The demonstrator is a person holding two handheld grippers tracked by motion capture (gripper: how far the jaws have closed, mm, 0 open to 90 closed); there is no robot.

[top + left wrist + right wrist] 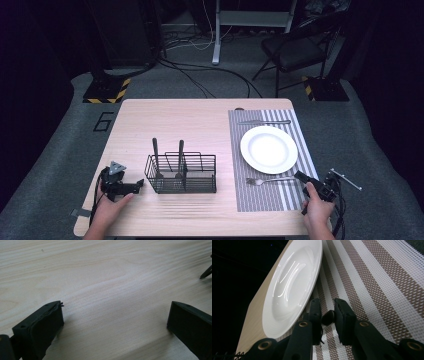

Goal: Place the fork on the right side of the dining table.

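Right tongs (327, 307) grasping, I think, the fork (270, 180) handle's end beside the plate (292, 277); left tongs (115, 322) released over bare worktop (105, 270).

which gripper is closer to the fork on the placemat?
Right. The right gripper is at the end of the fork handle, fingers either side of it. The left gripper sits on bare table left of the wire caddy, well away from the fork.
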